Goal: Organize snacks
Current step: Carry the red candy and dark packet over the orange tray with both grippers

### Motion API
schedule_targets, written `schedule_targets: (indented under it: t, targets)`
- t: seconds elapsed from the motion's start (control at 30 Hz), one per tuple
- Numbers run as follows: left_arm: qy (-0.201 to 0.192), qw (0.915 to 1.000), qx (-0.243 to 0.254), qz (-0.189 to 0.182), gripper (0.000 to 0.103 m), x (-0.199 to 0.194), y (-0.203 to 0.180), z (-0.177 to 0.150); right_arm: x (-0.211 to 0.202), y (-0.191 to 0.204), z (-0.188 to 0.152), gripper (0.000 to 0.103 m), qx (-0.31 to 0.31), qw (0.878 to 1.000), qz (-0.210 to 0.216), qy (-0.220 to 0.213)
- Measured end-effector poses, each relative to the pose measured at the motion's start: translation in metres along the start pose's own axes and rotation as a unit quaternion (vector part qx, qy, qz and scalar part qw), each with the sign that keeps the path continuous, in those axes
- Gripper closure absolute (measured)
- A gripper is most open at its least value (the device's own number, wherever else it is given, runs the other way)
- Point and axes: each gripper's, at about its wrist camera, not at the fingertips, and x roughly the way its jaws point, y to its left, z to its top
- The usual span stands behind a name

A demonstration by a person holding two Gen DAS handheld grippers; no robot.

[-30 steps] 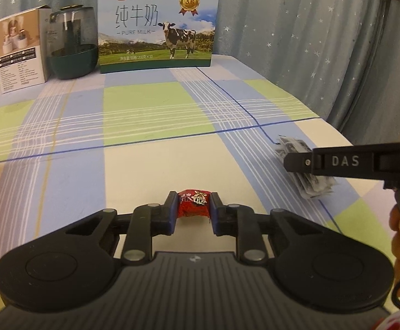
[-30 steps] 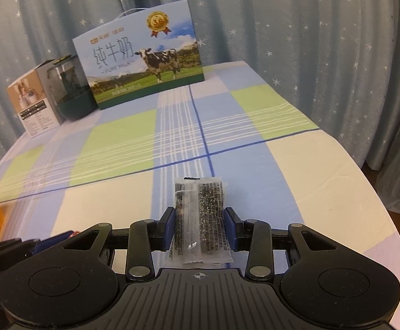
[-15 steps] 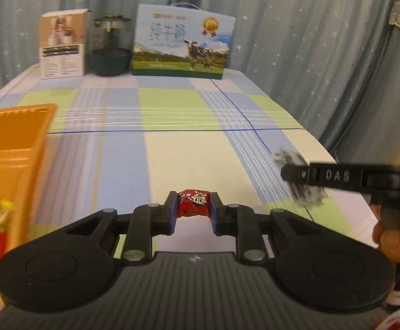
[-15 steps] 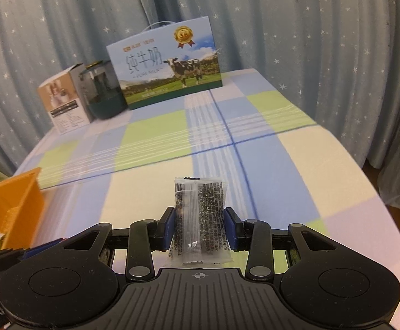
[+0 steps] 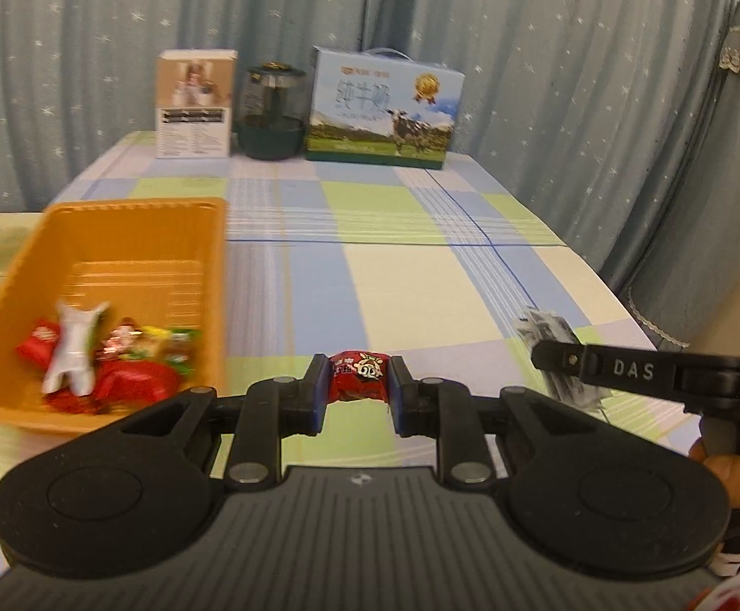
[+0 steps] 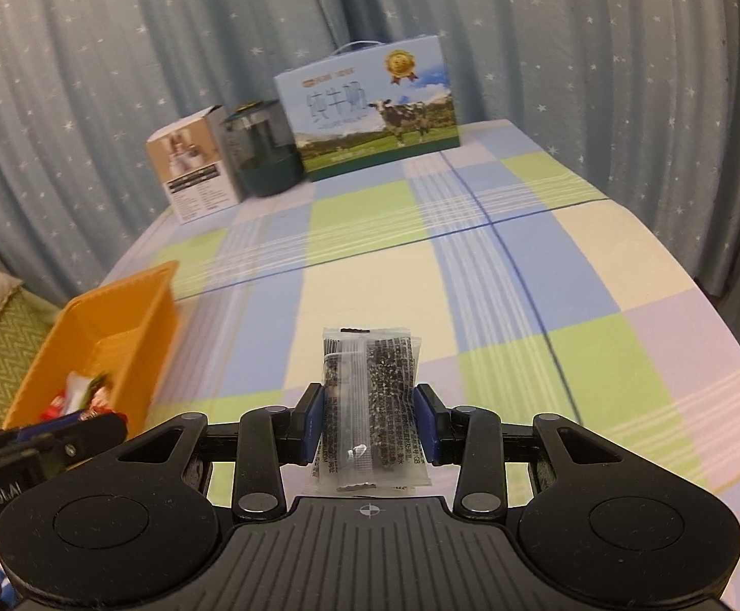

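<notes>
Both grippers have swung toward the orange plastic basket point(image 5: 115, 234) of wrapped snacks, left gripper point(image 5: 357, 392) clamping a red wrapped candy point(image 5: 359, 376), right gripper point(image 6: 368, 420) pinching a clear seaweed-snack sachet point(image 6: 368, 397), so drop-off looks close.

Two handheld grippers: the left gripper point(image 5: 357, 397) and the right gripper point(image 6: 370, 420). One red candy point(image 5: 359, 376). One clear seaweed packet point(image 6: 370, 407). One orange basket point(image 5: 131, 234) holding several wrapped snacks point(image 5: 105, 356), too blurred to count. At the tabletop's point(image 5: 395, 275) far end: one milk carton point(image 5: 382, 107), one dark jar point(image 5: 269, 112), one small box point(image 5: 194, 104).
</notes>
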Motion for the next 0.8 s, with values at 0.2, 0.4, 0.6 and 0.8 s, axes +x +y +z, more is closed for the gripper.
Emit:
schedule_targets:
  t: [0.2,0.4,0.6,0.8]
  targets:
    - [-0.012,0.9995,-0.020,0.022,0.082,-0.040,0.025,-0.004,-0.021,0.029,-0.016,0.065,-0.008,1.000,0.022,0.006]
    - [-0.021,0.9981,-0.033,0.048,0.082,-0.069,0.050,-0.004,-0.027,0.065,-0.017,0.065,-0.036,0.998,0.049,0.008]
    - [-0.031,0.9963,-0.045,0.066,0.082,-0.088,0.072,-0.002,-0.029,0.096,-0.014,0.065,-0.060,0.996,0.071,0.004]
    - [-0.042,0.9948,-0.056,0.075,0.082,-0.101,0.087,0.003,-0.028,0.115,-0.013,0.065,-0.075,0.994,0.083,0.005]
